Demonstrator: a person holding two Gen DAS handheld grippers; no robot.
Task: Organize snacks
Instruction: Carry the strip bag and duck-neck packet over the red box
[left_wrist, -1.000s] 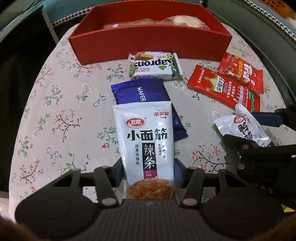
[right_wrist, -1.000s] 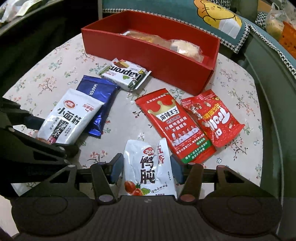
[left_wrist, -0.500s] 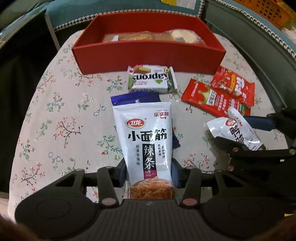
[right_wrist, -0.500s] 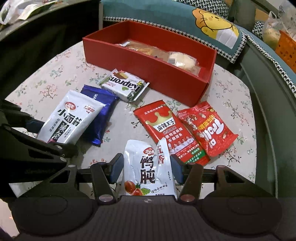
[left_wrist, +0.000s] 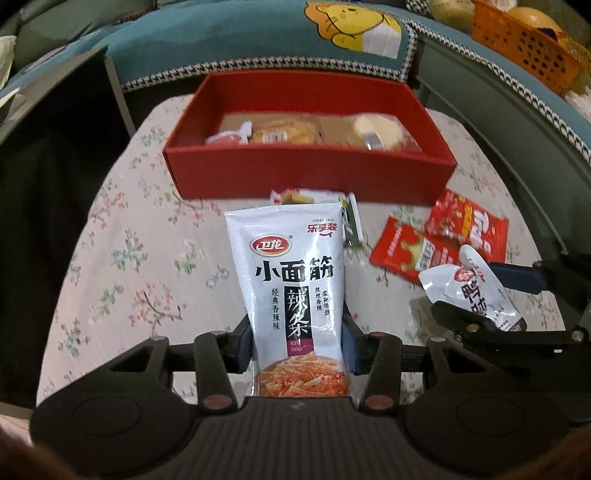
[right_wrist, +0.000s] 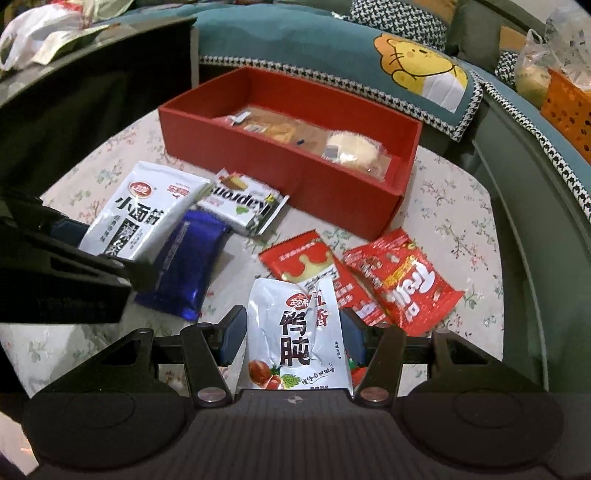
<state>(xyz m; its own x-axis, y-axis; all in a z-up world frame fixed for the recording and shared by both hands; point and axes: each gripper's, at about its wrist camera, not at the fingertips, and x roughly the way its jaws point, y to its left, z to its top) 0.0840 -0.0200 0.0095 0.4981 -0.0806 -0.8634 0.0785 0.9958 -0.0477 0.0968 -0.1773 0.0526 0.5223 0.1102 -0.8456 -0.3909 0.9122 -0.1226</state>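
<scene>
My left gripper (left_wrist: 295, 343) is shut on a white spicy-strip snack pouch (left_wrist: 291, 280) and holds it raised above the floral table; the pouch also shows in the right wrist view (right_wrist: 140, 214). My right gripper (right_wrist: 291, 339) is shut on a white duck-snack pouch (right_wrist: 295, 332), also lifted; that pouch shows in the left wrist view (left_wrist: 476, 291). The red box (left_wrist: 310, 173) stands at the table's far side with wrapped pastries (left_wrist: 280, 133) inside; it also shows in the right wrist view (right_wrist: 280, 173).
On the tablecloth (right_wrist: 454, 229) lie a blue wafer pack (right_wrist: 184, 266), a green-white wafer pack (right_wrist: 243, 203), a red crown pack (right_wrist: 314, 262) and a red Trolli bag (right_wrist: 402, 280). A teal cushioned sofa (right_wrist: 369, 48) runs behind, with an orange basket (left_wrist: 524, 40) on it.
Both grippers have lifted their pouches higher off the table and pulled back. The box interior now shows more fully, and the white pouch hides the blue wafer pack in the left view.
</scene>
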